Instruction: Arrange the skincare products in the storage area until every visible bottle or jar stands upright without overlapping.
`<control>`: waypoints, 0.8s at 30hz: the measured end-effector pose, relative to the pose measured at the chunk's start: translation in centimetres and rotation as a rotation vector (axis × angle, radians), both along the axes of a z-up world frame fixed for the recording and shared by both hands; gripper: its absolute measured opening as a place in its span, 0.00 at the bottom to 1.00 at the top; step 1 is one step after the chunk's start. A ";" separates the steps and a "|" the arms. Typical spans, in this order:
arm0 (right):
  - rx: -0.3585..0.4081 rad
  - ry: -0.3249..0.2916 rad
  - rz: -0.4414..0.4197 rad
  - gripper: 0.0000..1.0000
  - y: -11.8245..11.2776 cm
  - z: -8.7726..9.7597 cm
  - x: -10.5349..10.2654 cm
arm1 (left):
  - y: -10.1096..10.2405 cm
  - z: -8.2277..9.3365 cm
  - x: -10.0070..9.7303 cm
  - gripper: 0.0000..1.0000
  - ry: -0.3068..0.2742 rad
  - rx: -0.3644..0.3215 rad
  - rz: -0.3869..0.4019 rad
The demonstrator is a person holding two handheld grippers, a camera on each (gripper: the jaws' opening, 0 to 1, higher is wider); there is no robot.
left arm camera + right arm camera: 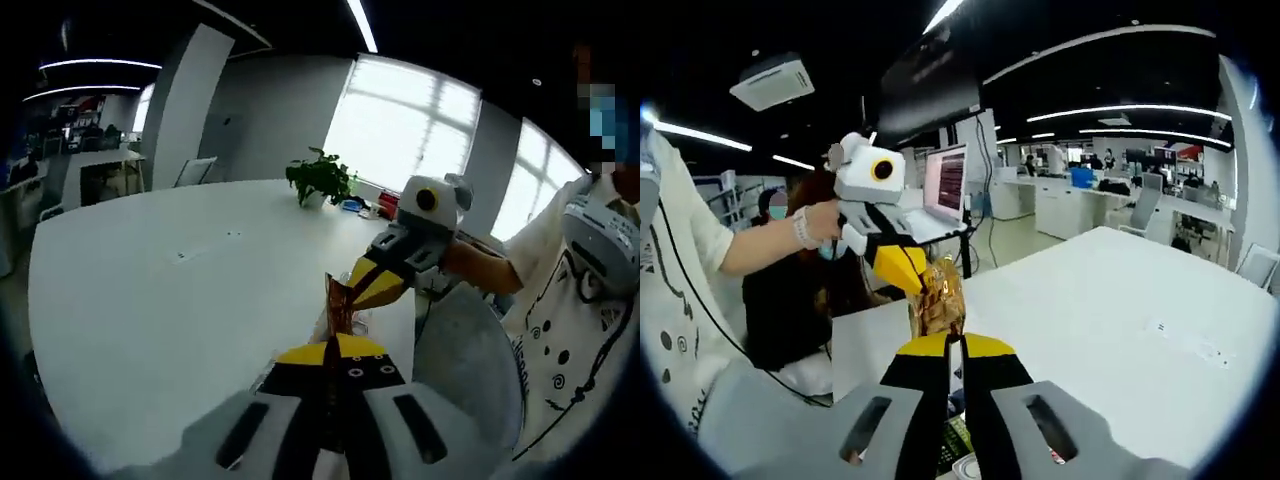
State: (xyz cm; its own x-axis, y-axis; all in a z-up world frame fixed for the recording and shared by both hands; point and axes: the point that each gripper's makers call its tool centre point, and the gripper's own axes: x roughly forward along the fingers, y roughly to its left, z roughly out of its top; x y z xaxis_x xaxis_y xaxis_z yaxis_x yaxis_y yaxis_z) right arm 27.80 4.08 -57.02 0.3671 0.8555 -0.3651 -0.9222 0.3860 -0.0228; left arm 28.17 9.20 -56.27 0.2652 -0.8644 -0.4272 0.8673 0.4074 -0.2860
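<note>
Left gripper view: a brown crinkly packet point(338, 302) is seen pinched between both tongs, raised above the white bench point(170, 300).
Left tongs point(333, 362): closed narrowly on the packet's lower edge.
Right tongs point(372, 288): entering at 2 o'clock, clamped on the packet's upper part.
Right gripper view: the same packet point(940, 298) is held at centre; right tongs point(954, 350) below, left tongs point(908, 272) at 11 o'clock.
Risk: the packet could be torn if the tongs are pulled apart, or dropped if one grip slackens.
Skincare bottles: cannot be made out.
</note>
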 end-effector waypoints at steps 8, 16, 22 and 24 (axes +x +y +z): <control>-0.031 0.024 0.039 0.07 1.4 -2.0 -2.8 | 0.9 -2.9 -3.0 0.00 0.127 0.150 -0.113; -0.074 0.026 0.087 0.07 2.4 -3.3 -4.3 | 2.3 -6.8 -4.5 0.00 0.185 0.351 -0.194; -0.108 0.059 0.116 0.07 3.2 -5.1 -5.4 | 3.0 -9.1 -4.6 0.00 0.248 0.426 -0.221; -0.117 0.073 0.130 0.07 3.6 -6.0 -6.1 | 3.5 -10.2 -4.9 0.00 0.293 0.464 -0.240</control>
State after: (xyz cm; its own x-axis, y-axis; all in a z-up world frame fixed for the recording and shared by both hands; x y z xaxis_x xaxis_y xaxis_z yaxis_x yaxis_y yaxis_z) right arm 21.68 7.64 -62.98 0.2254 0.8442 -0.4864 -0.9649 0.2623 0.0082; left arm 23.28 12.71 -66.46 -0.1000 -0.5913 -0.8003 0.8624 0.3496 -0.3661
